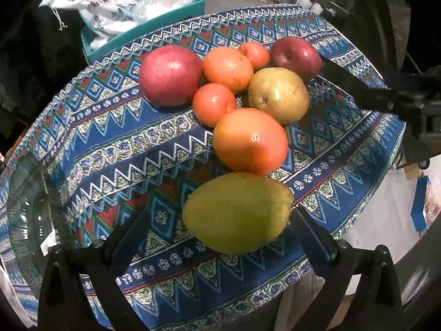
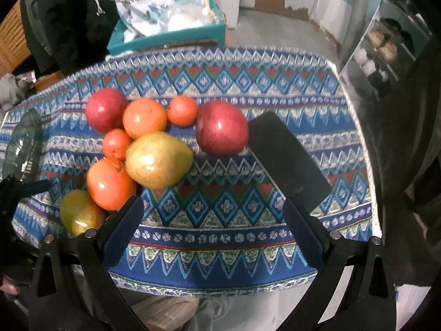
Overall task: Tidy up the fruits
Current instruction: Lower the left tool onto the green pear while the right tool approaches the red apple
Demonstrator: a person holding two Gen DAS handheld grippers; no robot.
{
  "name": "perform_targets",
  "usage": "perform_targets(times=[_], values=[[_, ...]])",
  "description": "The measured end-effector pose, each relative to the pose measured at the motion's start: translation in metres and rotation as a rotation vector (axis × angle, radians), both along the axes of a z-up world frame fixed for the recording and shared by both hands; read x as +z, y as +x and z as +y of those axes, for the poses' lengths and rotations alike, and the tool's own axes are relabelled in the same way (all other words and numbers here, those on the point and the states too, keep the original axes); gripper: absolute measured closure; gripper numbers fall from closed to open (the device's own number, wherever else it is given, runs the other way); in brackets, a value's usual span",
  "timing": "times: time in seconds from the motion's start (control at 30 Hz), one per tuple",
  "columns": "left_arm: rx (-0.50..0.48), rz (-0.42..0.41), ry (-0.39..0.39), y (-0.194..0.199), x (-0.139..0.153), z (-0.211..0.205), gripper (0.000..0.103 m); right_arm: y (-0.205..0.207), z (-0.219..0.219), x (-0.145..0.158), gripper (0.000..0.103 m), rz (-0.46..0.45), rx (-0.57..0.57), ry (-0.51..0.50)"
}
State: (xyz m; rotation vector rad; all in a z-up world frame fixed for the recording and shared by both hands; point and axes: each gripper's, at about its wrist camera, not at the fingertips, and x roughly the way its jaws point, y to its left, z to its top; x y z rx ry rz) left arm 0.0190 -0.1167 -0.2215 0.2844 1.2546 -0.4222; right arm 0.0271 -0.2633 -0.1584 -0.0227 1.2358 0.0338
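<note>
Several fruits lie clustered on a patterned blue cloth. Nearest is a green-yellow mango, lying between the spread fingers of my left gripper, which is open; the right finger is close to the mango's end. Behind it are a large orange, a yellow pear, two red apples and smaller oranges. My right gripper is open over bare cloth, with the pear and a red apple ahead and the mango at its left.
A clear glass bowl sits at the table's left end. A flat black shape lies right of the red apple. Behind the table stands a teal box with plastic bags. The table edge runs close on the right.
</note>
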Motion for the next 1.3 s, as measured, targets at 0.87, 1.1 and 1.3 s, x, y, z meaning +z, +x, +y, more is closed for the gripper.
perform_targets(times=[0.87, 1.1, 1.3], values=[[-0.008, 0.065, -0.068, -0.004, -0.024, 0.014, 0.019, 0.016, -0.009, -0.020, 0.003, 0.028, -0.009, -0.026], [0.041, 0.071, -0.087, -0.006, -0.016, 0.037, 0.019, 0.022, -0.006, -0.014, 0.003, -0.003, 0.022, -0.017], [0.084, 0.058, -0.120, -0.003, 0.001, 0.059, 0.019, 0.042, -0.007, -0.011, 0.004, -0.018, 0.044, -0.033]])
